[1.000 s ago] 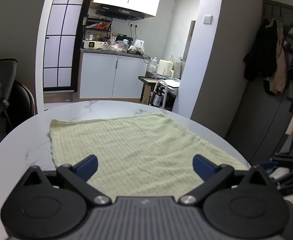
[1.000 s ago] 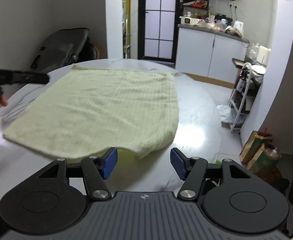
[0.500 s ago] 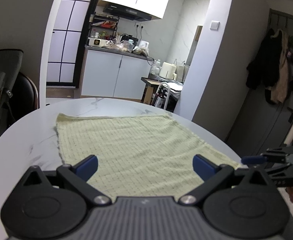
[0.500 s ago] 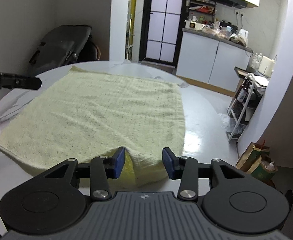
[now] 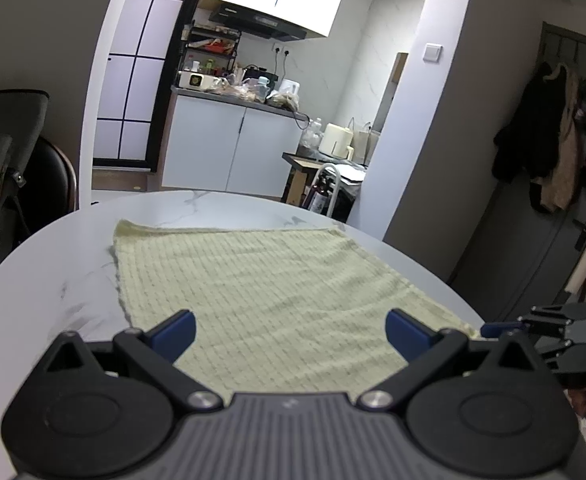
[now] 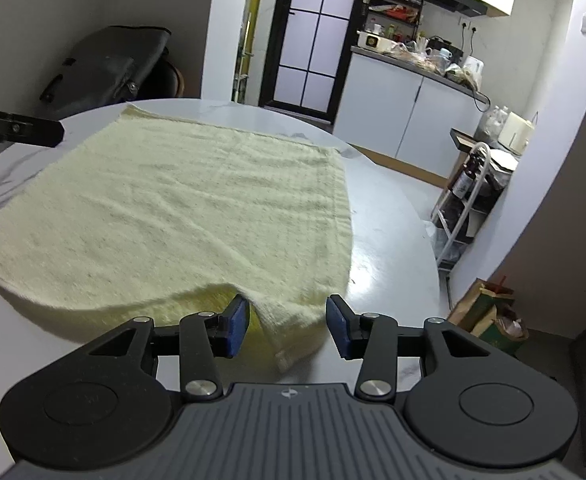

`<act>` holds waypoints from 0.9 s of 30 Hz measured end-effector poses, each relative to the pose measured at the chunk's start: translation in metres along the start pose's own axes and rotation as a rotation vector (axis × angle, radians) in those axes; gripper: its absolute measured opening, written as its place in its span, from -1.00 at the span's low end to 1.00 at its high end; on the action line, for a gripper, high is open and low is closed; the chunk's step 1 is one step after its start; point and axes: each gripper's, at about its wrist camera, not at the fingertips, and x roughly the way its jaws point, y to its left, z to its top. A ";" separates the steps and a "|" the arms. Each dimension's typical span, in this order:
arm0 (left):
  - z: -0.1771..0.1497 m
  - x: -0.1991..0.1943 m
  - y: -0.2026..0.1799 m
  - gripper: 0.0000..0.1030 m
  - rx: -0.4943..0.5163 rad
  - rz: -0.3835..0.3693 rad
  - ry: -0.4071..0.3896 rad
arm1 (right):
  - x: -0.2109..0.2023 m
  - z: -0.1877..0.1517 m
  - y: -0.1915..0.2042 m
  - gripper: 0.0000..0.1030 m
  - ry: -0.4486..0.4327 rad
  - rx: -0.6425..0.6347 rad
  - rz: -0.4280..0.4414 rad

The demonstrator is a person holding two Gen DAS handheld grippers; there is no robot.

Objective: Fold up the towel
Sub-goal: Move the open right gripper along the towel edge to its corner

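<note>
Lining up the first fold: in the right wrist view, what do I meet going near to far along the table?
right gripper with the towel's near corner between its open fingers → flat spread of the towel → towel's far edge → bare table → kitchen cabinets

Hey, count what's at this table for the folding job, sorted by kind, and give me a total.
Pale yellow waffle-weave towel: 1
Round white marble-look table: 1
Black handheld grippers with blue pads: 2, left gripper and right gripper
Total: 4

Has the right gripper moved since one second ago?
Yes. The right gripper went forward onto the towel corner; its far edge, flat on the table, now appears lower.
</note>
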 end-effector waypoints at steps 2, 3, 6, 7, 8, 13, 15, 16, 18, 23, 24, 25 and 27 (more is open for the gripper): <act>0.000 0.001 -0.001 0.99 0.003 0.002 0.003 | 0.009 0.003 -0.004 -0.08 0.006 -0.003 -0.007; -0.001 0.001 -0.001 0.99 0.004 0.003 0.003 | 0.014 0.005 -0.008 -0.08 0.007 -0.003 -0.010; -0.001 0.001 -0.002 0.99 0.007 0.004 0.004 | 0.011 0.001 -0.014 -0.08 0.009 -0.003 -0.017; -0.001 0.001 -0.002 0.99 0.008 0.004 0.004 | 0.010 -0.001 -0.016 -0.08 0.010 -0.002 -0.022; -0.001 0.001 -0.002 0.99 0.009 0.005 0.006 | 0.008 -0.002 -0.018 -0.08 0.011 0.001 -0.027; -0.002 0.005 -0.004 0.99 0.016 0.014 0.023 | 0.000 -0.010 -0.032 -0.08 0.009 0.022 -0.052; -0.002 0.006 -0.006 0.99 0.023 0.017 0.028 | -0.004 -0.012 -0.037 -0.08 0.008 0.033 -0.062; -0.003 0.006 -0.007 0.99 0.027 0.017 0.030 | -0.004 -0.014 -0.039 -0.08 0.007 0.036 -0.065; -0.003 0.007 -0.009 0.99 0.034 0.018 0.034 | -0.005 -0.017 -0.043 -0.08 0.006 0.042 -0.068; -0.005 0.010 -0.015 0.99 0.054 0.023 0.048 | -0.009 -0.023 -0.052 -0.08 0.000 0.059 -0.073; -0.005 0.011 -0.017 0.99 0.056 0.025 0.053 | -0.011 -0.024 -0.054 -0.08 -0.002 0.062 -0.073; -0.005 0.013 -0.018 0.99 0.055 0.024 0.060 | -0.011 -0.025 -0.055 -0.08 -0.003 0.064 -0.073; -0.005 0.014 -0.020 0.99 0.052 0.020 0.068 | -0.013 -0.027 -0.058 -0.08 -0.006 0.067 -0.073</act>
